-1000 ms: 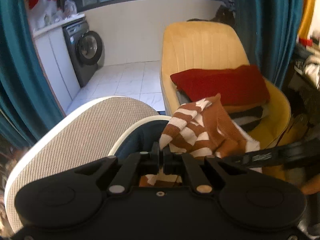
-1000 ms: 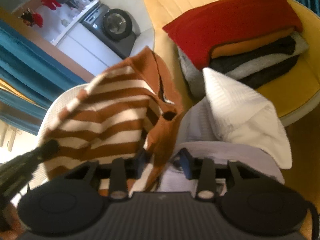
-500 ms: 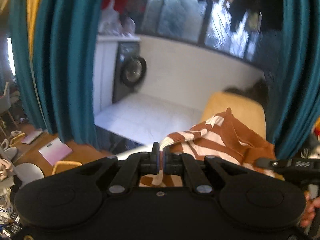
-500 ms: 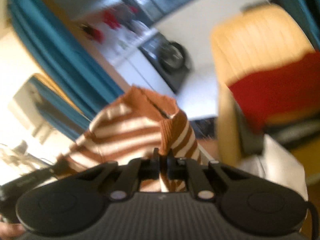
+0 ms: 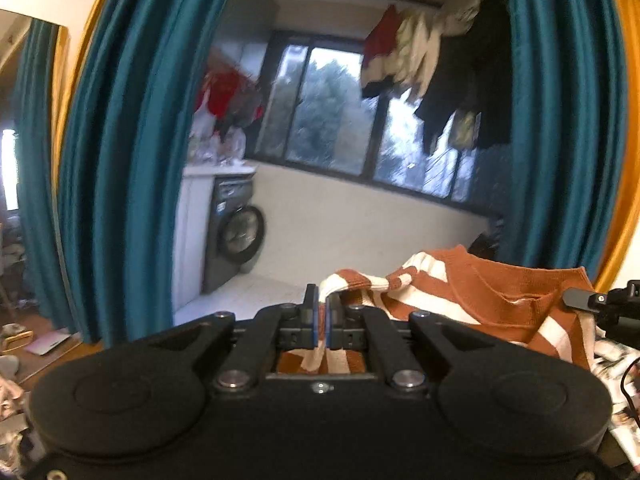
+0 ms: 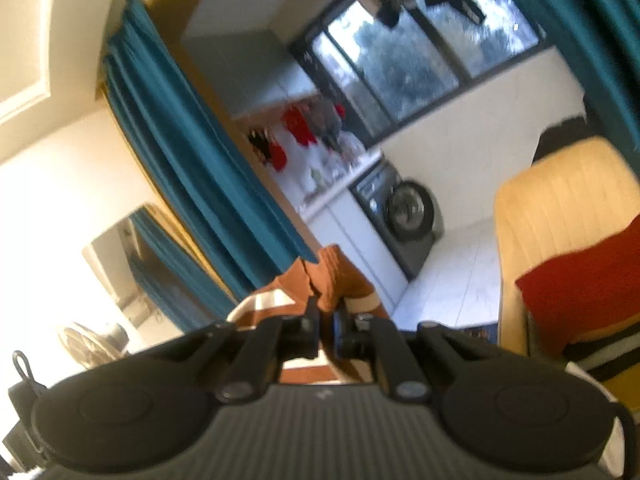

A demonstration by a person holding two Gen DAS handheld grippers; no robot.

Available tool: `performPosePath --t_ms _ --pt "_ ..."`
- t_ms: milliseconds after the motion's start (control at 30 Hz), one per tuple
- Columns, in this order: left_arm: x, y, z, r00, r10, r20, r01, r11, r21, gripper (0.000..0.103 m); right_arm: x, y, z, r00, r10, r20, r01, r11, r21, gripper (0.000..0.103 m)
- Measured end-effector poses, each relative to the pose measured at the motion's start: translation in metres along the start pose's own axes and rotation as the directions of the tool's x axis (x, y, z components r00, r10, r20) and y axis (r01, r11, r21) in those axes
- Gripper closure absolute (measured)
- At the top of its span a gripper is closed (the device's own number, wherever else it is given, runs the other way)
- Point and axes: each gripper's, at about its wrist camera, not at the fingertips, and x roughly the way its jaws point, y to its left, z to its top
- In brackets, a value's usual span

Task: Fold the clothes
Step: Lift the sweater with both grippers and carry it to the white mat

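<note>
Sweater [image 5: 492,296] lifted higher, brown-and-cream stripes, stretched

right gripper [image 6: 327,322] clamped on striped sweater [image 6: 320,284]

Each of the 2 fisheye cameras sits just behind its own jaws, looking nearly level into the room. Both views share the washing machine [image 5: 236,236] [image 6: 404,216], window [image 5: 332,128] [image 6: 420,56] and teal curtains [image 5: 120,160] [image 6: 192,168] (the right view rolled, blurred).
</note>
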Motion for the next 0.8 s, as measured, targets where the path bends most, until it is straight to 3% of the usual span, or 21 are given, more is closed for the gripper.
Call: performPosePath --t_ms 133,267,400,500,600,667,733,800 --pt "-0.023 -0.020 0.010 0.997 -0.073 0.036 0.073 0.997 0.003 0.100 -0.055 0.012 0.009 0.995 -0.023 0.101 0.023 1.000 0.005 0.096" --pt "-0.047 -0.054 0.014 0.982 -0.167 0.087 0.163 0.985 0.051 0.100 -0.120 0.022 0.010 0.979 -0.056 0.198 0.061 0.998 -0.020 0.096" --pt "-0.071 -0.096 0.010 0.951 -0.286 0.116 0.279 0.957 0.074 0.100 -0.194 0.031 0.008 0.948 -0.097 0.303 0.113 0.993 -0.035 0.096" --pt "-0.091 -0.131 0.004 0.913 -0.388 0.127 0.379 0.921 0.086 0.100 -0.256 0.040 0.000 0.914 -0.146 0.378 0.173 0.984 -0.038 0.096" --pt "-0.113 -0.174 -0.005 0.851 -0.510 0.128 0.502 0.860 0.089 0.100 -0.326 0.054 -0.016 0.863 -0.208 0.460 0.251 0.967 -0.034 0.096" --pt "-0.133 -0.203 -0.012 0.797 -0.593 0.120 0.586 0.806 0.084 0.100 -0.377 0.067 -0.029 0.818 -0.256 0.515 0.312 0.950 -0.024 0.096" --pt "-0.157 -0.234 -0.018 0.731 -0.673 0.113 0.668 0.739 0.085 0.100 -0.429 0.084 -0.043 0.766 -0.305 0.566 0.375 0.927 -0.008 0.096" --pt "-0.190 -0.268 -0.024 0.642 -0.758 0.115 0.753 0.651 0.092 0.100 -0.483 0.103 -0.057 0.709 -0.348 0.613 0.439 0.898 0.001 0.096"
